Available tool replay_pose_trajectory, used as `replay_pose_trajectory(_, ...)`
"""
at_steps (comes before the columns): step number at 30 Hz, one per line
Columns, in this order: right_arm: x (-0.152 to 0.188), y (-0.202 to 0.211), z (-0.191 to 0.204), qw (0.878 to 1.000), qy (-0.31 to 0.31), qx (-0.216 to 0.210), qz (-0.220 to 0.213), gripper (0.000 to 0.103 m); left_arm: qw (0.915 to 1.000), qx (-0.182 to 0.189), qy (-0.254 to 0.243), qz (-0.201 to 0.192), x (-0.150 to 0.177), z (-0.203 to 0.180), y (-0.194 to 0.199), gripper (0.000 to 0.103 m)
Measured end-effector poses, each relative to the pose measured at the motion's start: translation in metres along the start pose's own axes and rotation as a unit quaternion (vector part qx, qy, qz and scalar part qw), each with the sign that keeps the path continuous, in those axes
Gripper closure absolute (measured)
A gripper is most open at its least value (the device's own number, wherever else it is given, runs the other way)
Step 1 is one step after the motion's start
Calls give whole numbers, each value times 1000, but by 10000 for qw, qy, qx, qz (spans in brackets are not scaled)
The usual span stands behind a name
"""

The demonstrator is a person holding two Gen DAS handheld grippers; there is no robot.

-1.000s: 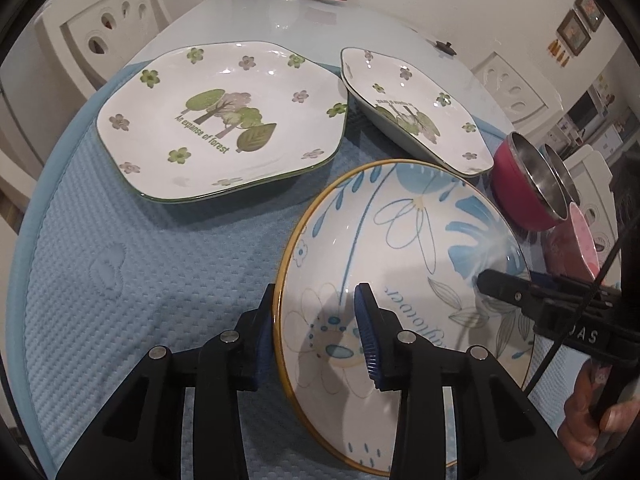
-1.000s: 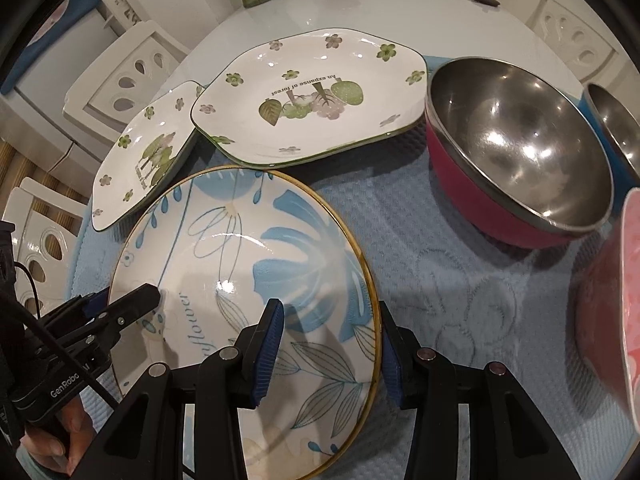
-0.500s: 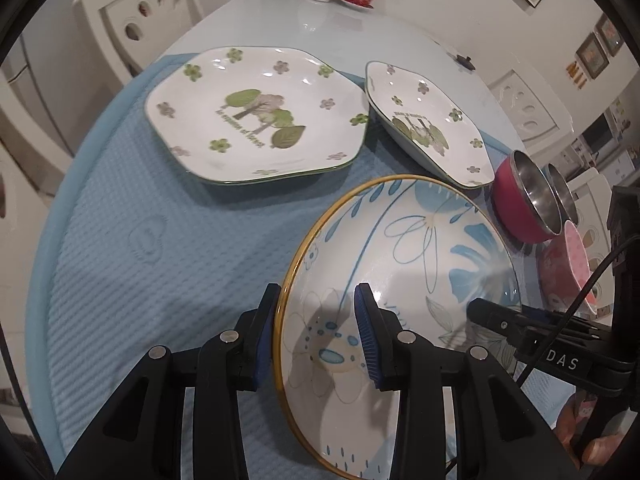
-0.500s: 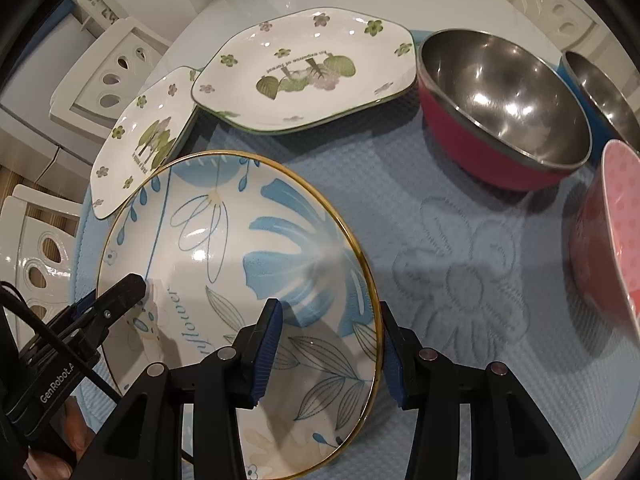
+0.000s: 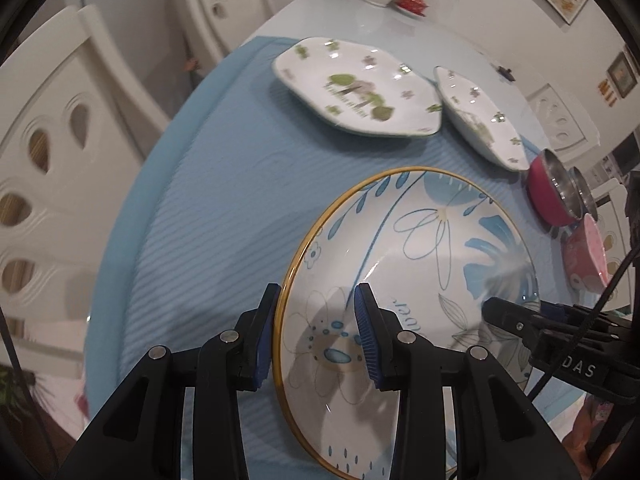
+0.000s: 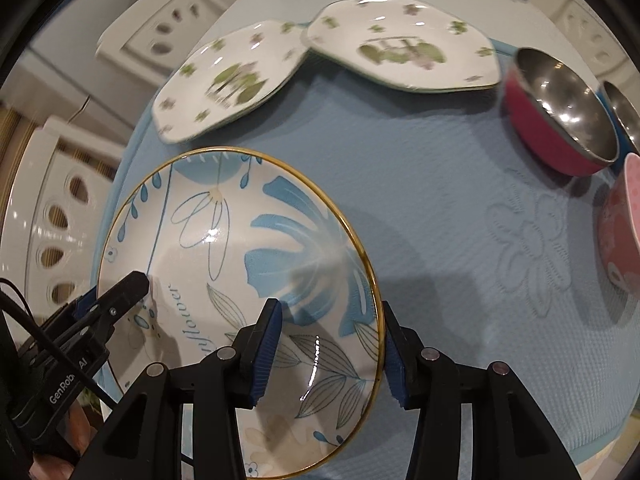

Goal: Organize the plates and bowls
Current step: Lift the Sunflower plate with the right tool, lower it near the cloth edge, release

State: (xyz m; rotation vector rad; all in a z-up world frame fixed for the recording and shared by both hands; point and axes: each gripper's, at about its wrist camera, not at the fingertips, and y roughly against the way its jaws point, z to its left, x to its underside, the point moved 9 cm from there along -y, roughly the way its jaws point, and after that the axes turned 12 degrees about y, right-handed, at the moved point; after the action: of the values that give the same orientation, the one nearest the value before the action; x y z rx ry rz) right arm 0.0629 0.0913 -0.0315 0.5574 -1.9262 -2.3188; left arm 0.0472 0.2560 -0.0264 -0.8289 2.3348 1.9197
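A round plate (image 5: pixel 420 264) with blue flowers and a gold rim hangs tilted above the blue mat (image 5: pixel 220 200), held from both sides. My left gripper (image 5: pixel 316 332) is shut on its left rim, one pad outside and one inside. On the opposite rim my right gripper (image 6: pixel 330 344) is shut on the same plate (image 6: pixel 240 240). Each gripper shows in the other's view: the right one (image 5: pixel 492 308) and the left one (image 6: pixel 136 284). Two white six-sided plates with green trees (image 5: pixel 356 88) (image 5: pixel 480 120) lie side by side at the mat's far end.
A red bowl with a steel inside (image 6: pixel 560 108), a second steel bowl (image 6: pixel 624 116) and a pink bowl (image 6: pixel 620 232) stand at the right of the mat. White chairs (image 5: pixel 60 160) stand close along the left edge. Vases and a red dish (image 5: pixel 412 0) sit at the table's far end.
Both grippers have carried the flower plate back and to the left, a little higher. The white plates and the bowls now look farther off, and the left chair has come into view.
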Motion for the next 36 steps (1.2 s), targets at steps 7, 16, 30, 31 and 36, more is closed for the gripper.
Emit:
replay_pose_trajectory(7, 17, -10, 14, 9997, 124, -90, 179, 57, 9999, -115, 69, 50, 21, 16, 5, 70)
replay_pose_trajectory(16, 32, -28, 19, 9992, 78, -206, 346, 57, 9994, -97, 299, 158, 40, 30, -2, 70)
replay_pose_trajectory(30, 61, 14, 6, 9993, -74, -336, -111, 57, 9988, -117, 319, -340, 46, 41, 31, 69)
replay_pose_trajectory(31, 64, 20, 5, 9992, -86, -340, -172, 57, 9986, -97, 362, -374, 47, 40, 35, 69)
replay_pose_trajectory(36, 71, 52, 4, 9979, -71, -386, -511, 56, 9973, 21, 319, -664, 59, 21, 64, 68)
